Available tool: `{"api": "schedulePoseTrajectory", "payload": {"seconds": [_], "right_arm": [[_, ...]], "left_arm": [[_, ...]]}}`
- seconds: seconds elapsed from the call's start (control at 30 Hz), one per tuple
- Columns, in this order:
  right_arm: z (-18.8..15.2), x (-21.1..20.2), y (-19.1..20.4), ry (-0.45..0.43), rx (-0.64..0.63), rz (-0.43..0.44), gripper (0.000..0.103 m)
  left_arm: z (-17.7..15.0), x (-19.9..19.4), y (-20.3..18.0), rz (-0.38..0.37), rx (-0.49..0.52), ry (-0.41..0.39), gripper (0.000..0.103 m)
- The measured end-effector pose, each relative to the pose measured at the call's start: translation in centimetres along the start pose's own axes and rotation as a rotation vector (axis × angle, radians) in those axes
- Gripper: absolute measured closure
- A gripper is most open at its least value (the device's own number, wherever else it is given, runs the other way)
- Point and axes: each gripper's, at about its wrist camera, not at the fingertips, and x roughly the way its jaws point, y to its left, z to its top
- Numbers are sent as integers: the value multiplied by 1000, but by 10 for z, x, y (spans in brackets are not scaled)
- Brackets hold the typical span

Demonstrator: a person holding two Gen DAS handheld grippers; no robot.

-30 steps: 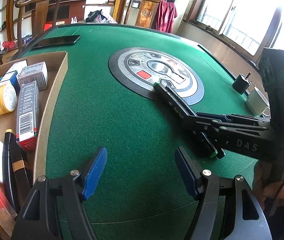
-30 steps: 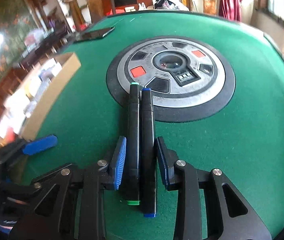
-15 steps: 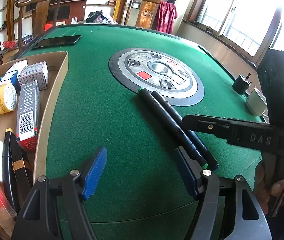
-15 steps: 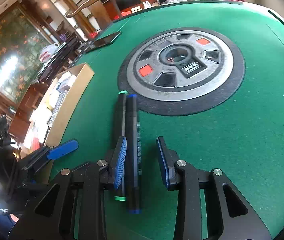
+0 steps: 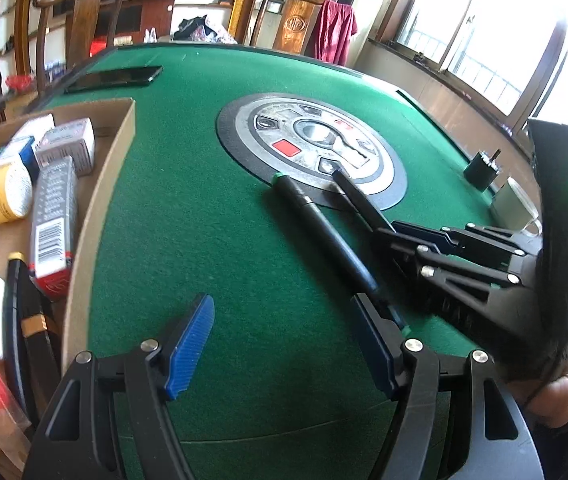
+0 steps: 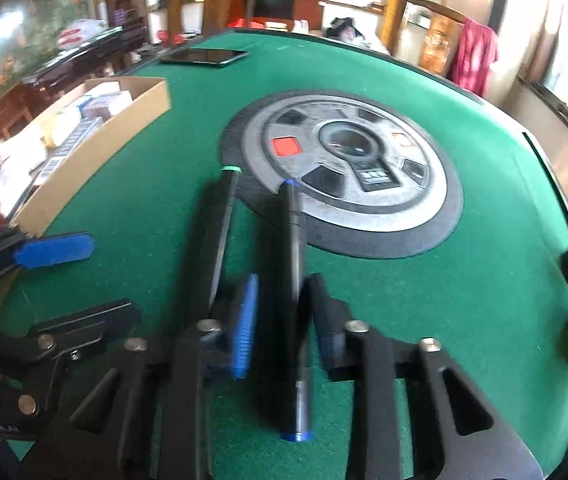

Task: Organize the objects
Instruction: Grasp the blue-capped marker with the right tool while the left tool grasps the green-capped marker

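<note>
Two black markers lie on the green table. The green-capped marker (image 5: 323, 232) lies free, left of my right gripper (image 6: 282, 312); it also shows in the right wrist view (image 6: 214, 240). The blue-capped marker (image 6: 293, 280) sits between the right gripper's blue pads, which are closed on it; in the left wrist view (image 5: 357, 200) its tip sticks out of the gripper. My left gripper (image 5: 284, 348) is open and empty, low over the table, its right finger beside the green-capped marker's near end.
A cardboard box (image 5: 100, 200) with small cartons and a yellow tin stands at the left. A round grey control panel (image 5: 311, 148) is set in the table's middle. A black phone (image 5: 116, 78) lies far left. A small black cylinder (image 5: 481, 170) stands at the right edge.
The right gripper shifted sideways off the pair of markers and closed on the blue-capped one alone. The green-capped marker now lies apart to its left. The left gripper stayed put.
</note>
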Motion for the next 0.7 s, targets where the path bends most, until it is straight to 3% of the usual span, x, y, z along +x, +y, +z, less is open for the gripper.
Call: {"api": "schedulePoseTrajectory", "payload": {"seconds": [0.23,0.37,0.5,0.57,0.63,0.7], "right_arm": [[0,-12,-58,-50,278,98,87],[1,-12,-67,-62,333,117,87],[0,-16,-71,-84,358,119,87],[-1,-18,-75,-90,374,130,87],[-1,-18,-77,-94,382,136,87],[-1,-20,-78,-99,383,143,87]], "left_arm": [[23,12,-10,-73,-121,92,34],[38,29,-18,-1,-130,117,35],[43,41,-25,63,-92,128,58],[44,43,-29,79,-78,128,60],[44,46,-34,103,-35,121,77],[41,47,-38,126,23,108,85]]}}
